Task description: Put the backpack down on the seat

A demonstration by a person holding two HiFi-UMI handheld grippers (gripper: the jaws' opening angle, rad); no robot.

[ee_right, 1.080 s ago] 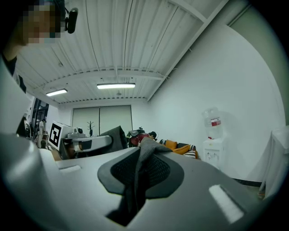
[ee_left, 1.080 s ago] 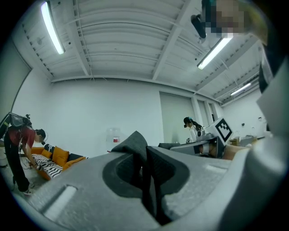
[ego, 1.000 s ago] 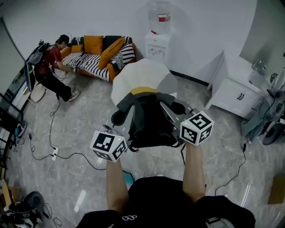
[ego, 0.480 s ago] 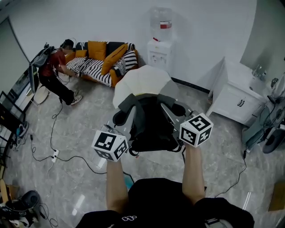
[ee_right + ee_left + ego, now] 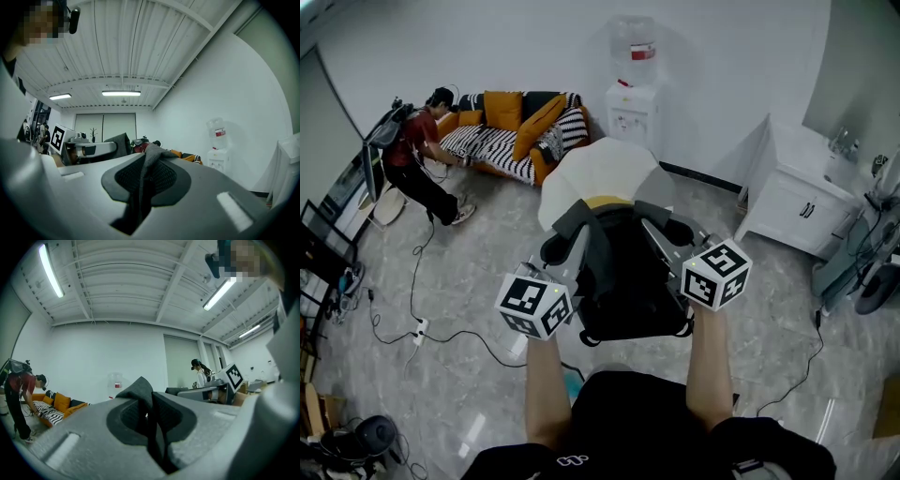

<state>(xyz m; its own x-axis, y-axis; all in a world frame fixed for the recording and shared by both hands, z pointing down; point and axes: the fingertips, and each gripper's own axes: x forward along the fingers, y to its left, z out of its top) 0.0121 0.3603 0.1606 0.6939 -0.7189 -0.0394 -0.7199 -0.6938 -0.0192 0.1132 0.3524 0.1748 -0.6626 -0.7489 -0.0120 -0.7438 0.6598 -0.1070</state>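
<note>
Forearms [image 5: 546,384] reach forward, level and parallel; left tongs [image 5: 150,418] and right tongs [image 5: 142,183] each pinch a strap [image 5: 138,392], and the black backpack [image 5: 623,281] hangs between them, by the white seat's [image 5: 598,169] near edge.

Black backpack [image 5: 623,286] with grey straps [image 5: 583,236]; cream seat [image 5: 600,169]; far-left sofa [image 5: 483,142] striped black-and-white, with orange cushions [image 5: 502,97]; grey marbled floor [image 5: 450,272].

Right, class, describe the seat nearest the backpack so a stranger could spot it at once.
Start at the white water dispenser against the back wall. Just in front of it, on the grey floor, stands a cream round-backed chair. Unlike the orange striped sofa further left, it is plain and pale.
</note>
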